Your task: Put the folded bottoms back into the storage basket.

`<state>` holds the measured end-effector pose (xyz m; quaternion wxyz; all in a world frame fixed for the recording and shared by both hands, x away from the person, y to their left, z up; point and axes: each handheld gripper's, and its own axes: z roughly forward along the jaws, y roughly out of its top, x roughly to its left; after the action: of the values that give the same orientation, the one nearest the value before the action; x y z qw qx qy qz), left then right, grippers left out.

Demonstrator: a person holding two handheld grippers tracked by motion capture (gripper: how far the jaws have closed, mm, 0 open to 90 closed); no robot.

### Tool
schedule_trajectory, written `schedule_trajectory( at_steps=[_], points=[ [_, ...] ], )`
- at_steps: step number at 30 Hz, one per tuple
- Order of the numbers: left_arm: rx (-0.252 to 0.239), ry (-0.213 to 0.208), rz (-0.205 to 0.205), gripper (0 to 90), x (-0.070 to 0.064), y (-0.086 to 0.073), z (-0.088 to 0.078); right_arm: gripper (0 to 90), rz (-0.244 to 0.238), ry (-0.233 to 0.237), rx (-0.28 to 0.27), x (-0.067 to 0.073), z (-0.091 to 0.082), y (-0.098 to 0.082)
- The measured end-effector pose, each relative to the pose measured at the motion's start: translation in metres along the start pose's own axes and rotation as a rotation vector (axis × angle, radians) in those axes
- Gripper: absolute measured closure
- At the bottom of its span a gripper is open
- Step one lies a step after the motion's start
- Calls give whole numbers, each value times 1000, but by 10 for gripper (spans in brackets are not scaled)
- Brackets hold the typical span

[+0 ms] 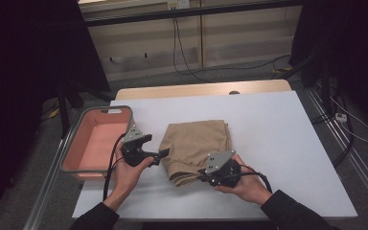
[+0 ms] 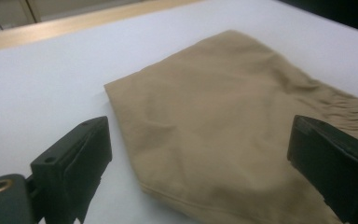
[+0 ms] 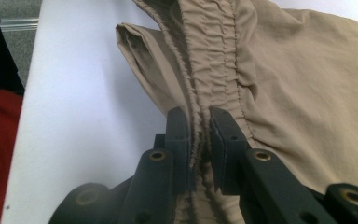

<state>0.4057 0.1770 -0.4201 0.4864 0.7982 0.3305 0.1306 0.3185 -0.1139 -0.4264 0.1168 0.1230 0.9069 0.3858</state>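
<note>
**Waistband pinched, left tongs coming in wide**

The folded tan shorts point(image 1: 196, 148) lie at the middle of the high view on the white table point(image 1: 278, 143), with the pink bin point(image 1: 96, 141) at the left of the frame, just off the table's edge. In the right gripper view the right gripper point(image 3: 199, 133) has its jaws pressed together on the gathered elastic waistband point(image 3: 214, 51) — a ridge of cloth runs up between the two black pads. In the high view that gripper sits at the lower edge of the garment, low and right of centre.

The left gripper point(image 2: 200, 163) stands spread, its jaws far apart at the lower corners of its own view with the smooth folded corner of the shorts between and beyond them — nothing touched yet.

The step in hand looks like securing a two-point hold on the folded garment. The next move likely calls for the left jaws to slide onto the near edge and close through all layers, so the fold does not fall open when lifted toward the bin.
</note>
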Motion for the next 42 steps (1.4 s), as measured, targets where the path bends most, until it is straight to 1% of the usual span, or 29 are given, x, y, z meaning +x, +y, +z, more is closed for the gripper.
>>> schedule_trajectory(
  at_steps=[2,3,4,5,6,9,10,11,13,15,16,19,20,21,22,23,24,25,27,28,29,32,34,35,36,38,39,41,42],
  points=[
    [10,5,5,66,3,4,7,786,5,4,-7,2,-1,-1],
    [30,19,24,62,4,7,11,786,3,6,-9,2,-2,-1],
    [35,27,34,62,6,9,14,786,8,8,-12,4,-3,-1],
    [26,28,36,67,7,12,17,786,10,14,-16,4,-4,-1],
    [17,19,21,77,9,14,19,787,14,16,-20,5,-4,-1],
    [22,30,7,74,17,20,28,787,9,19,-18,9,-5,-1],
    [24,34,-7,74,19,21,32,786,6,20,-19,10,-5,-2],
    [28,39,-9,74,21,22,36,786,8,21,-18,11,-5,-2],
    [43,47,4,81,24,23,44,786,10,24,-22,12,-5,-2],
    [60,50,16,115,28,26,54,787,11,27,-24,12,-5,-2],
    [57,53,12,133,32,27,58,787,12,27,-24,11,-4,-2],
    [49,48,-53,149,39,30,71,786,10,26,-18,12,-3,-2],
    [63,51,-41,159,42,31,75,786,9,28,-18,12,-3,-2],
    [77,53,-48,172,43,31,79,787,11,29,-20,12,-2,-2],
    [83,42,-71,182,44,31,83,786,12,30,-19,12,-2,-2],
    [88,33,-74,200,46,30,87,787,11,31,-19,12,-2,-2],
    [93,30,-80,240,47,29,91,787,11,31,-19,12,-2,-3],
    [111,29,-84,280,50,29,93,787,10,31,-19,12,-2,-3],
    [116,22,-109,319,54,25,99,786,10,31,-17,12,-1,-3],
    [125,23,-114,349,56,23,101,786,9,31,-16,12,-1,-3],
    [137,32,-116,350,57,22,103,786,9,32,-16,12,-1,-3],
    [141,30,-137,347,60,21,104,787,8,36,-14,12,0,-3],
    [148,29,-131,396,60,21,103,786,8,36,-13,12,0,-4],
    [151,42,-120,423,60,21,103,786,8,36,-13,12,0,-4],
    [149,43,-117,435,60,21,104,786,8,35,-14,12,0,-4],
    [144,19,-143,482,63,19,105,786,7,35,-11,12,1,-4],
    [154,15,-139,506,64,19,106,786,4,33,-11,13,1,-4],
    [172,-3,-156,553,64,17,108,786,1,34,-10,13,1,-4],
    [196,-3,-155,554,63,15,109,786,4,35,-11,12,1,-4]
  ],
)
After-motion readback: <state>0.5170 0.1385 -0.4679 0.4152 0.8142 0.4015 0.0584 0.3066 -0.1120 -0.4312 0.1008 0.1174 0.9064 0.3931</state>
